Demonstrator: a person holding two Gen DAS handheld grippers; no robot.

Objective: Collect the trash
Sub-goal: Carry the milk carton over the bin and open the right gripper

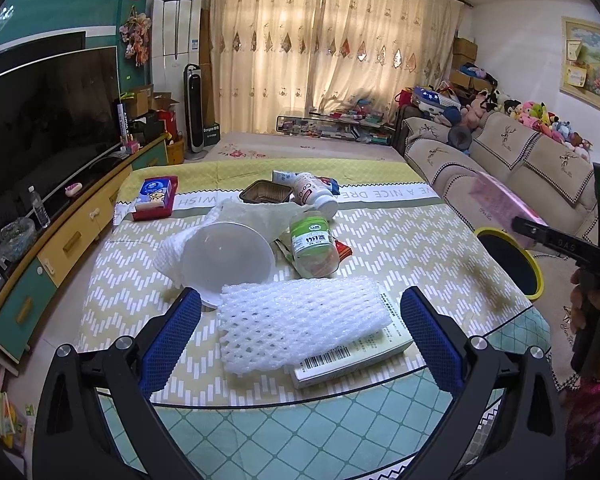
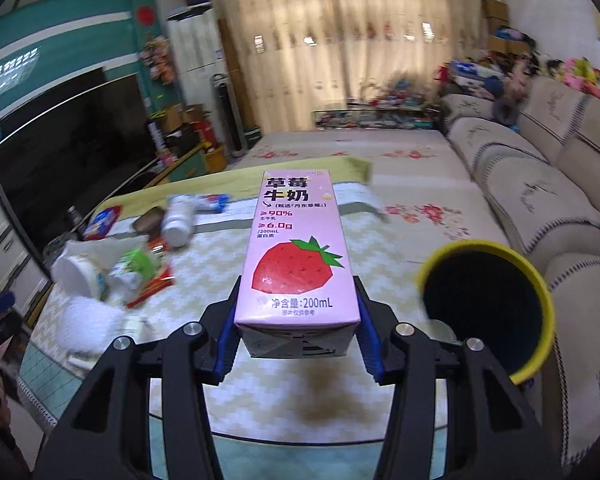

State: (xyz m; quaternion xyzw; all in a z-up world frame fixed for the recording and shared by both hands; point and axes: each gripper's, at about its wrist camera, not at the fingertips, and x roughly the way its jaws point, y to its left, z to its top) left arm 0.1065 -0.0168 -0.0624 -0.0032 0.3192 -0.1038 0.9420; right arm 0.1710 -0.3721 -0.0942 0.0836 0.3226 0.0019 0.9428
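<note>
The right gripper (image 2: 296, 332) clamps the pink strawberry milk carton (image 2: 296, 256) by its base, above the worktop (image 2: 384, 248) beside the yellow-rimmed bin (image 2: 540, 280); likely light, crushable, so hold its stiff lower sides gently.

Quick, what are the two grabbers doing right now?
Left gripper: open, holding nothing, with the white foam net lying between its fingers.
Right gripper: shut on the pink strawberry milk carton.

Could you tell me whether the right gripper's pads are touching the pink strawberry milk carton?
Touching: the right wrist view shows both blue pads pressed against the sides of the milk carton, which the right gripper holds clear of the table.
</note>
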